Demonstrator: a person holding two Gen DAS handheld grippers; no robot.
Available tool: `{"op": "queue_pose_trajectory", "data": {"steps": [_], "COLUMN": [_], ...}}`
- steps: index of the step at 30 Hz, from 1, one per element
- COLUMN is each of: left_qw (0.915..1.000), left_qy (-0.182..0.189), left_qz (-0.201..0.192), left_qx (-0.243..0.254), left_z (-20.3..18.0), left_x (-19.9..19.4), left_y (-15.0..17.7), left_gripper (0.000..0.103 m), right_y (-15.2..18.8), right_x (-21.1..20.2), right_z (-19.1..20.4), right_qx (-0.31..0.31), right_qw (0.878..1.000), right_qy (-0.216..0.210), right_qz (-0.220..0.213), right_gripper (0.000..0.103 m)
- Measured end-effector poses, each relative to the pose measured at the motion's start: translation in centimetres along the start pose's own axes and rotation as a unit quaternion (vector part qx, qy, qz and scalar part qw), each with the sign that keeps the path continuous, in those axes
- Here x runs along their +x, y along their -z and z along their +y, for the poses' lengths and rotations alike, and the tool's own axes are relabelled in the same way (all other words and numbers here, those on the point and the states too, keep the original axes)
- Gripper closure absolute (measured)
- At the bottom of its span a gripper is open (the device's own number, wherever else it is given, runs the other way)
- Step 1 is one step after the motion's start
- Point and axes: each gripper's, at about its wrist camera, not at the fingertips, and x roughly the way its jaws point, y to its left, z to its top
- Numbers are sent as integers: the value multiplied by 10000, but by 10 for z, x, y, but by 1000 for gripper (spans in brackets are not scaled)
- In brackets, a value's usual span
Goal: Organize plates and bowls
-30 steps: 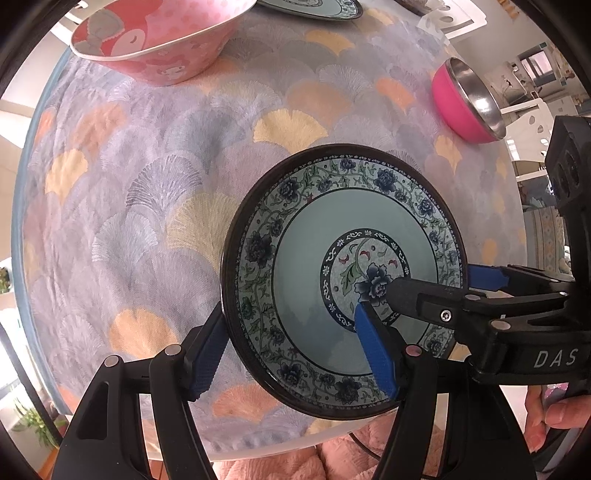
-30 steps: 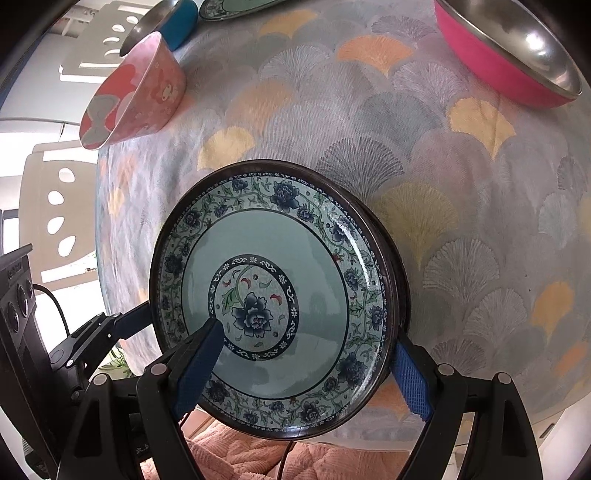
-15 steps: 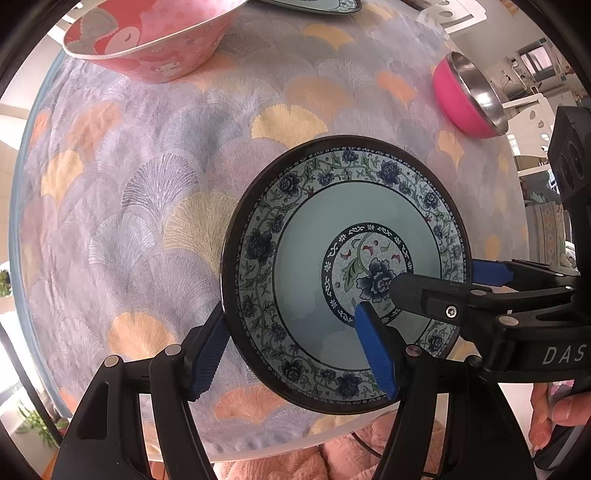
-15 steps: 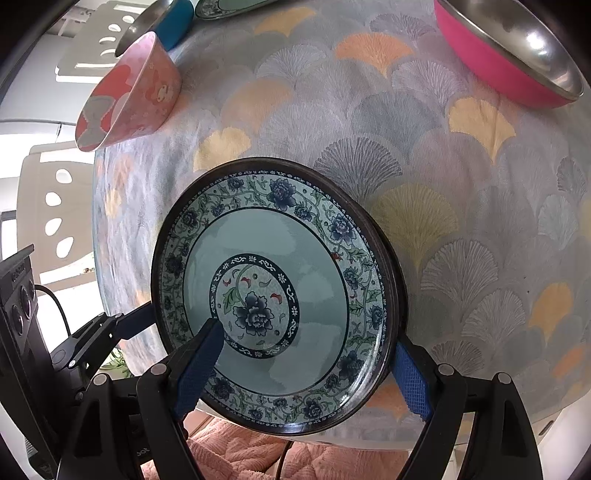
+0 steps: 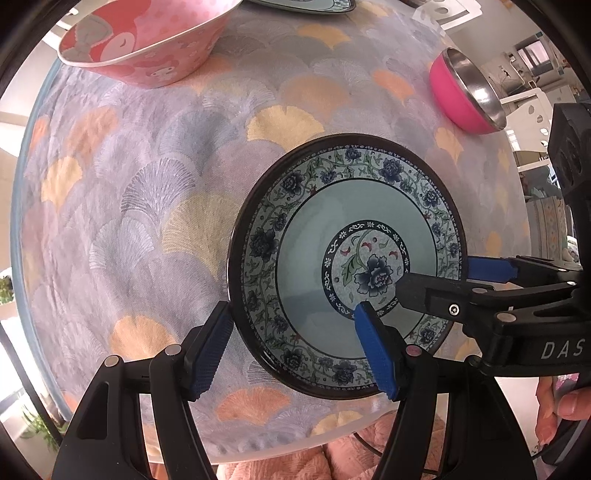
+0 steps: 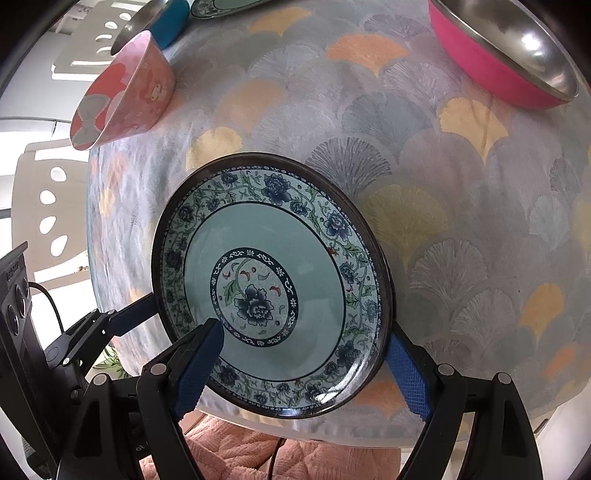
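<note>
We hold the floral plate (image 5: 343,258) over the bench (image 5: 147,184), left gripper (image 5: 295,347) and right gripper (image 6: 303,358) both clamped on its rim. Next, probably carrying it to the matching plate (image 5: 303,4) at the far edge.

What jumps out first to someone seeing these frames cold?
The blue floral plate dominates both views, at the near edge of the fan-patterned tablecloth, gripped at opposite rims by the left hand-held gripper and right hand-held gripper. Next, the pink cartoon bowl at far left and the pink steel-lined bowl at far right.
</note>
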Motion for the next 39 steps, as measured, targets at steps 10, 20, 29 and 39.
{"op": "queue_pose_trajectory", "data": {"steps": [10,20,29,39], "left_qw": [10000,10000,9998,9990], "left_qy": [6,-34,-58,-54], "left_qz": [-19,18,14,2], "left_qx": [51,-27,-184,-453], "left_z": [-5,-4,4,9], "left_x": [0,2,2,1], "left_y": [4,2,-4,-24], "left_gripper": [38,38,38,38], "right_y": [2,2,-6,-22], "right_x": [-4,-8,-14,-15], "right_z": [-6,-8,-5,-4], "right_qx": [78,80,-42,-244], "right_qw": [10000,9999,9999,9996], "right_qy": [17,-111,-122,-166], "right_qz": [-10,-56,-50,42], "right_gripper": [18,18,18,18]}}
